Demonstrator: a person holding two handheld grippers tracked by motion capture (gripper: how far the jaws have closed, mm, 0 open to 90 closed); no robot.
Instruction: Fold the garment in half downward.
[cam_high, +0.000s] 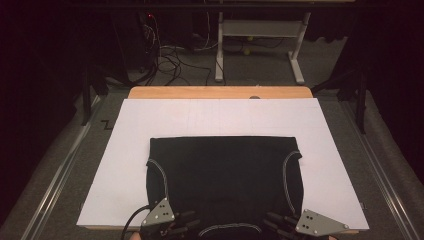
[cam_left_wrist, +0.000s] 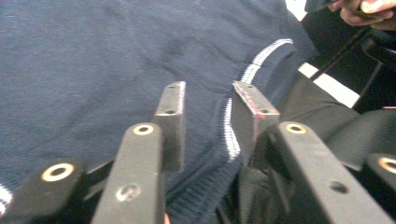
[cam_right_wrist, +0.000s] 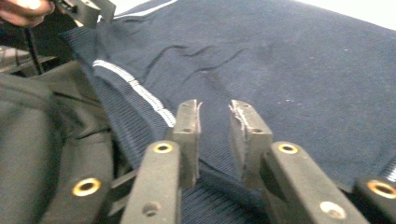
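Both hands sit low at the desk's near edge, each claw aimed forward over the dark navy knit garment with white trim stripes lying flat on the white sheet. The left claw and right claw stand slightly spread, fabric between the pads, unpinched.

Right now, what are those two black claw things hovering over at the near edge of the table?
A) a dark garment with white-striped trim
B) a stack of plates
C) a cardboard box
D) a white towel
A: the dark garment with white-striped trim lies flat on the white board, under the left gripper and right gripper.
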